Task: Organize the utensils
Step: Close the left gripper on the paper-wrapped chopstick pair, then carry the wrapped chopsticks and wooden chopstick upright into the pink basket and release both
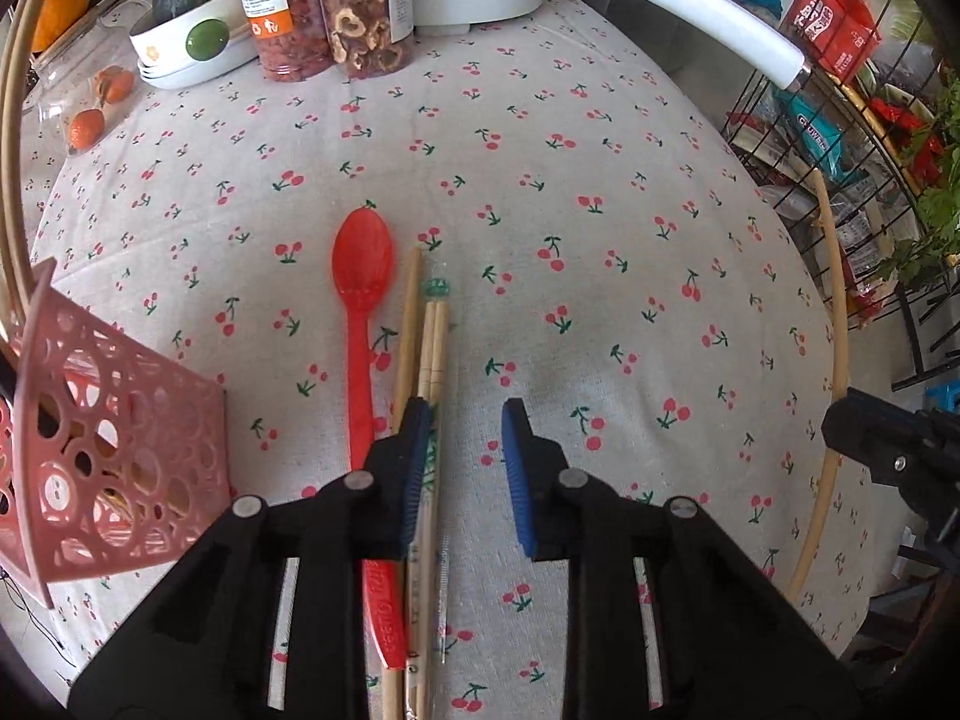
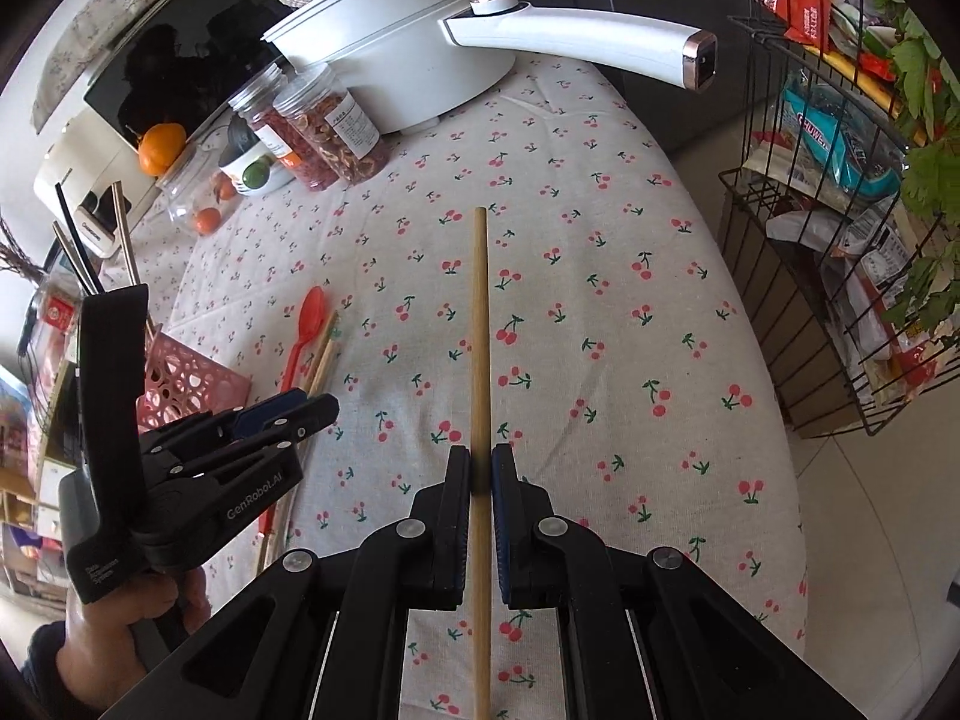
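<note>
A red plastic spoon (image 1: 362,276) lies on the cherry-print tablecloth (image 1: 600,192), with wooden chopsticks (image 1: 433,342) beside it on the right. My left gripper (image 1: 467,420) is open just above them, its left finger over the chopsticks. A pink perforated utensil basket (image 1: 120,438) stands at the left. My right gripper (image 2: 480,468) is shut on a single wooden chopstick (image 2: 480,324) and holds it above the cloth. The right wrist view also shows the spoon (image 2: 306,324), the basket (image 2: 186,378) and the left gripper (image 2: 288,414).
Two food jars (image 1: 324,6), a white bowl (image 1: 186,42), small oranges (image 1: 90,120) and a white pot with a long handle (image 1: 672,6) stand at the table's far side. A black wire rack of snacks (image 2: 840,210) stands off the right edge.
</note>
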The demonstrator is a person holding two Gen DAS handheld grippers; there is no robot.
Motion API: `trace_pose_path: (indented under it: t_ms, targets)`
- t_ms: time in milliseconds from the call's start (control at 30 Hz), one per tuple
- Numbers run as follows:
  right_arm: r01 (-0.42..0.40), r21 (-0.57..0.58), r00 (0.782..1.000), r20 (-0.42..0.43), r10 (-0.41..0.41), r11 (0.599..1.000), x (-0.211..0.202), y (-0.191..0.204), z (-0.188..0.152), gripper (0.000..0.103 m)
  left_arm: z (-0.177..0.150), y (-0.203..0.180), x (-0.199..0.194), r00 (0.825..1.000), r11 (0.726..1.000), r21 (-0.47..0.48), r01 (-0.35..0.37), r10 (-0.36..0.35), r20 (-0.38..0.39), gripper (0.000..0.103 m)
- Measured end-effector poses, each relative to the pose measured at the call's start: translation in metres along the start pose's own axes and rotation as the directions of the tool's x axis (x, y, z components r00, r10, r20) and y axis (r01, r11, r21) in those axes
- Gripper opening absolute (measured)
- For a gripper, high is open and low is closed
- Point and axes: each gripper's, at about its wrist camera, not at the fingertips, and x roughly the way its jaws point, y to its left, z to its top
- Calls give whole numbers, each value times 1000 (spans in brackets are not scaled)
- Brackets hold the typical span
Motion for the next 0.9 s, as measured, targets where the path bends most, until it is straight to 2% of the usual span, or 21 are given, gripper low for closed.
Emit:
trace_pose_path:
  t_ms: [167,233,333,367,400,433,667,900]
  targets:
    - [-3,16,1000,-1,3,1000,-1,-5,-1,7,4,-3,2,999,999,25,-36,36,-22,27]
    - [-3,17,1000,0,3,1000,-1,-5,-2,7,7,-2,10,997,999,14,-37,38,-63,27]
    - [-6,13,1000,3,6,1000,-2,-3,-3,7,10,-3,11,997,999,22,-46,47,-57,27]
    - [-6,11,1000,4,6,1000,-2,-2,-3,7,11,-5,13,997,999,25,-45,47,-56,25]
    - [-5,11,1000,6,5,1000,-2,-1,-3,7,11,-5,13,998,999,30,-42,44,-55,11]
    - [-5,11,1000,8,5,1000,-3,-1,-3,7,11,-6,12,998,999,34,-41,43,-50,9]
    - [-26,10,996,81,25,1000,-24,9,-7,7,-7,-5,-33,997,997,78,20,-26,72,6]
    - [-32,-40,983,182,38,999,-60,34,-18,7,-34,11,-93,977,987,120,108,-128,168,6]
